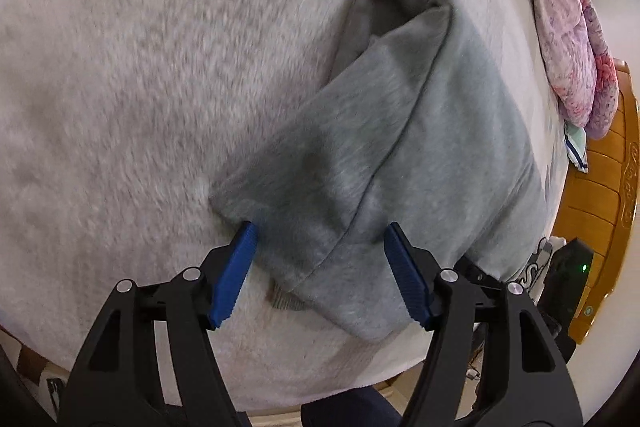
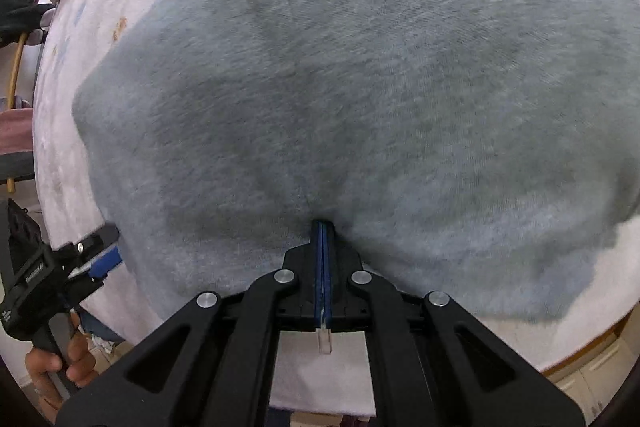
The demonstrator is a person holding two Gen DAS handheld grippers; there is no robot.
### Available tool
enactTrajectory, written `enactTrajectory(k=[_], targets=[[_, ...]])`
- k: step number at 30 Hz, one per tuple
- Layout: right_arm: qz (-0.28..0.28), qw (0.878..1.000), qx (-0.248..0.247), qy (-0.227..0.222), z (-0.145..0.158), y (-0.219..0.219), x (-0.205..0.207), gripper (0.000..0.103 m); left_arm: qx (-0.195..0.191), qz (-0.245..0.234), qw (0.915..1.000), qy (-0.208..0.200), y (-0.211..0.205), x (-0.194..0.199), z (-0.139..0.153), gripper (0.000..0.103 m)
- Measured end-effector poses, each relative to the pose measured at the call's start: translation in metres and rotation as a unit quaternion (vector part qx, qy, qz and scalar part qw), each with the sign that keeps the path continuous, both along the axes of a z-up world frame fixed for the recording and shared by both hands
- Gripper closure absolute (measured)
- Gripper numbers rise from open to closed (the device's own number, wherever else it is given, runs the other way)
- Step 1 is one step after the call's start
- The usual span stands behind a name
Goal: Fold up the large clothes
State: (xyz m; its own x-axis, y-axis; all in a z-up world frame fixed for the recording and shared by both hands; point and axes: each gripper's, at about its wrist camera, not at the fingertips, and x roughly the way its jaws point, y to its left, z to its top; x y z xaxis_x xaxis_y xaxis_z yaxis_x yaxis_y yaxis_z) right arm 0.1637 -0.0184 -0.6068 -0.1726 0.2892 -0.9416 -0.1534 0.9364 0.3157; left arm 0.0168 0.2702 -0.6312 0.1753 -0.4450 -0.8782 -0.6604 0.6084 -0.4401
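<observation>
Grey garment (image 1: pixel 400 163) lies folded on white fleece bed (image 1: pixel 140 87). Left gripper (image 1: pixel 320 239) fingers spread wide, straddling garment's near edge. Right gripper (image 2: pixel 323 231) fingers pressed together, pinching garment's hem. Pink bedding (image 1: pixel 568 39) bunched at bed's far edge.

One grey garment (image 1: pixel 400 155) lies on one bed (image 1: pixel 140 87), filling most of the right wrist view (image 2: pixel 360 87). One pile of pink and purple bedding (image 1: pixel 568 39) sits at the upper right of the left wrist frame. Two grippers show: the left gripper (image 1: pixel 318 235) with two blue pads (image 1: pixel 234 275), and the right gripper (image 2: pixel 323 227). One bare hand (image 2: pixel 60 363) appears at the lower left of the right wrist frame. One wooden bed frame (image 1: pixel 596 195) runs along the right edge.
</observation>
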Motion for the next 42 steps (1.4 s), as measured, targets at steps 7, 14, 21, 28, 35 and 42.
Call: enactTrajectory(k=[7,14,21,28,35,42], targets=[[-0.040,0.999,0.000,0.020,0.001,-0.014,-0.021,0.103,-0.004,-0.041,0.9991,-0.002,-0.025,0.010,-0.002,0.030],[-0.050,0.999,0.012,0.008,-0.010,-0.013,-0.028,0.103,-0.049,-0.011,0.9987,0.001,-0.038,-0.012,-0.016,0.036],[0.017,0.996,0.027,-0.079,0.039,0.011,-0.068,0.096,-0.080,-0.017,0.9965,-0.018,-0.016,-0.010,-0.020,0.085],[0.122,0.972,0.104,-0.171,0.080,0.052,-0.110,0.050,-0.111,-0.013,0.9919,-0.059,-0.013,0.003,0.019,0.088],[0.236,0.934,0.110,-0.247,0.069,0.097,-0.129,0.043,-0.140,0.002,0.9876,-0.071,-0.019,0.025,0.035,0.089],[0.247,0.925,0.052,-0.283,0.036,0.112,-0.117,0.079,-0.124,0.006,0.9910,-0.050,-0.021,0.026,0.032,0.087]])
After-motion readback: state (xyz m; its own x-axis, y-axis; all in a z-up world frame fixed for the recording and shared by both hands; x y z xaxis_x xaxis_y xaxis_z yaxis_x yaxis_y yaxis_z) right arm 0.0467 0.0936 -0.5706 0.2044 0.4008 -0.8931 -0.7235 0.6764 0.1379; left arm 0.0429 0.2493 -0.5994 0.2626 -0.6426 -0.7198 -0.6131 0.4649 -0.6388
